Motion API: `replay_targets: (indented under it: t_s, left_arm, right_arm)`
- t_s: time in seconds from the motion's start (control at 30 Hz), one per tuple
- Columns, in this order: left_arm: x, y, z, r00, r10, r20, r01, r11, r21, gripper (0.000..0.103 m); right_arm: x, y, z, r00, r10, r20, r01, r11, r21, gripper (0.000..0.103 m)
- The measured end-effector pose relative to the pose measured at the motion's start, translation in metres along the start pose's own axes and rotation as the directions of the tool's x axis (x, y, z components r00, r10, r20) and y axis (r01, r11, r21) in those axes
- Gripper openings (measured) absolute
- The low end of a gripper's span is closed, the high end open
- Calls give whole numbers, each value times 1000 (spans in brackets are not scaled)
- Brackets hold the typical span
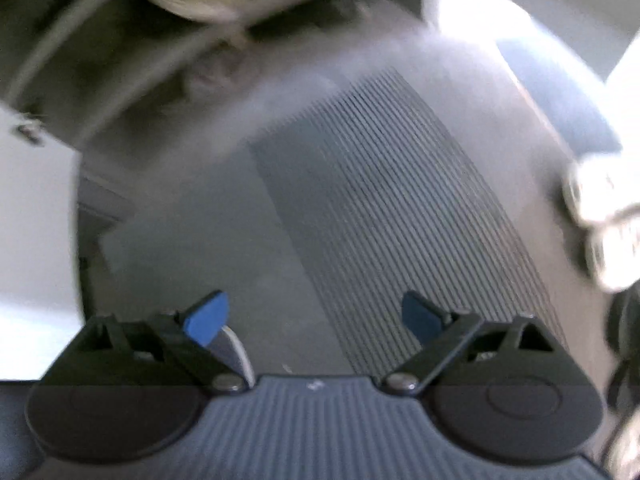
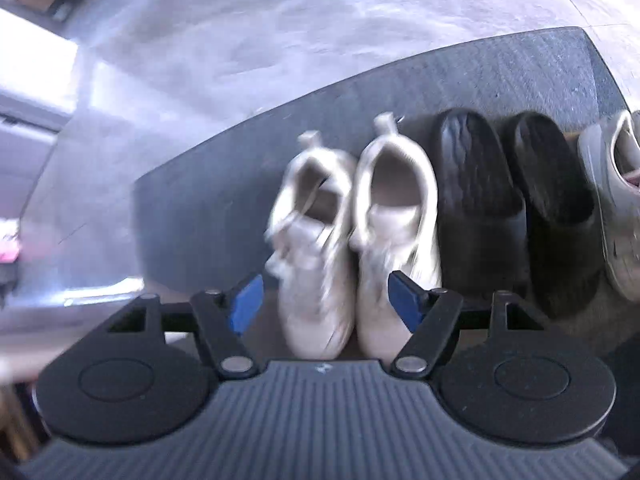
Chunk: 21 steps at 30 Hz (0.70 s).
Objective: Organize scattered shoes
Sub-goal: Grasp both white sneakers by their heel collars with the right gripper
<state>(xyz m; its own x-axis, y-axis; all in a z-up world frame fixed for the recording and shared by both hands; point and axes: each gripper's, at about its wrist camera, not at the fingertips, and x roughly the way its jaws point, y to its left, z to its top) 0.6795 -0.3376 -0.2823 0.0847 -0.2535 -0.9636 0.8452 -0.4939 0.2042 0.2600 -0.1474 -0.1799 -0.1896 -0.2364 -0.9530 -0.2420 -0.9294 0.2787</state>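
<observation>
**Shoes lined up on the mat, right jaws spread over the white pair**

Shoes on the dark mat (image 2: 208, 200) form a row in the right wrist view: two white sneakers (image 2: 352, 240) side by side, two black slides (image 2: 516, 208) just beside them, and a grey shoe (image 2: 616, 200) at the picture's right edge. Each long axis runs away from the camera, with the sneakers' heel tabs at the far end and their toes toward the mat's near edge. They sit parallel and nearly touching (the row already looks tidy, judging by how they lie).

The right gripper (image 2: 326, 304) looks steeply down on the white pair. Its jaws stand partly open with nothing held; the blue pads (image 2: 246, 304) flank the toe ends, and the right pad overlaps the right sneaker's edge in the picture, though I cannot tell that it touches. The line between the jaws runs across the sneakers' long axis, so a close from here would squeeze the pair from its sides.

The left gripper (image 1: 316, 318) has its jaws wide and empty over a ribbed grey mat (image 1: 400, 200). Blurred whitish shoes (image 1: 604, 220) show at the right edge, well off to that side. The right hand is clearly the nearer one.
</observation>
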Motion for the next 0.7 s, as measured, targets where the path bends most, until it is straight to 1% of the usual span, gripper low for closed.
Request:
replay_targets:
  t_s: [0.03, 0.07, 0.1, 0.13, 0.2, 0.3, 0.33, 0.37, 0.4, 0.43, 0.47, 0.57, 0.63, 0.67, 0.7]
  left_arm:
    - [1, -12, 7, 1000, -10, 18, 10, 999, 35, 91]
    - [-2, -18, 12, 998, -19, 52, 16, 998, 62, 93]
    - [-4, -21, 13, 997, -23, 77, 17, 997, 77, 94]
    - [-6, -21, 13, 996, -23, 86, 16, 996, 83, 95]
    - [-4, -19, 13, 998, -28, 62, 24, 997, 73, 95]
    - [-4, -13, 13, 999, -35, 22, 34, 998, 50, 95]
    - [-5, -11, 13, 999, -37, 10, 36, 998, 42, 95]
    - [-7, -11, 13, 1000, -23, 15, 22, 998, 51, 95]
    - [-7, -11, 12, 1000, -3, 24, 1, 998, 70, 95]
    - [-8, -12, 12, 1000, 7, 29, -9, 997, 82, 95]
    - [-8, -12, 13, 999, 14, 34, -17, 996, 93, 95]
    - [-4, -8, 14, 999, 25, 23, -27, 996, 83, 95]
    - [0, -4, 13, 999, 36, 9, -36, 997, 70, 95]
    - [1, -4, 11, 999, 45, 12, -46, 996, 77, 95]
    - [0, -7, 10, 998, 61, 20, -63, 994, 95, 95]
  right_arm:
    - [22, -1, 8, 1000, -15, -2, 15, 999, -52, 72]
    - [45, -3, 16, 1000, -30, -3, 29, 994, -104, 72]
    - [61, -4, 22, 999, -42, 2, 42, 990, -136, 72]
    - [75, -5, 26, 999, -52, 10, 53, 986, -156, 72]
    - [94, -7, 33, 999, -43, 10, 44, 987, -155, 72]
    - [122, -16, 42, 1000, -19, 9, 19, 994, -106, 71]
    - [128, -16, 41, 1000, -15, 1, 15, 995, -100, 71]
    - [132, -14, 38, 1000, -8, -13, 6, 994, -106, 69]
    - [142, -10, 34, 999, -11, -43, 5, 989, -147, 63]
    - [149, -4, 28, 998, -27, -62, 15, 983, -185, 62]
    - [151, -2, 25, 997, -37, -63, 24, 980, -197, 62]
    - [165, -6, 23, 998, -35, -44, 27, 987, -157, 54]
    - [172, -8, 24, 998, -38, -53, 31, 992, -126, 53]
    - [172, -6, 23, 997, -49, -51, 43, 991, -126, 52]
    - [172, -3, 22, 997, -65, -52, 57, 987, -149, 48]
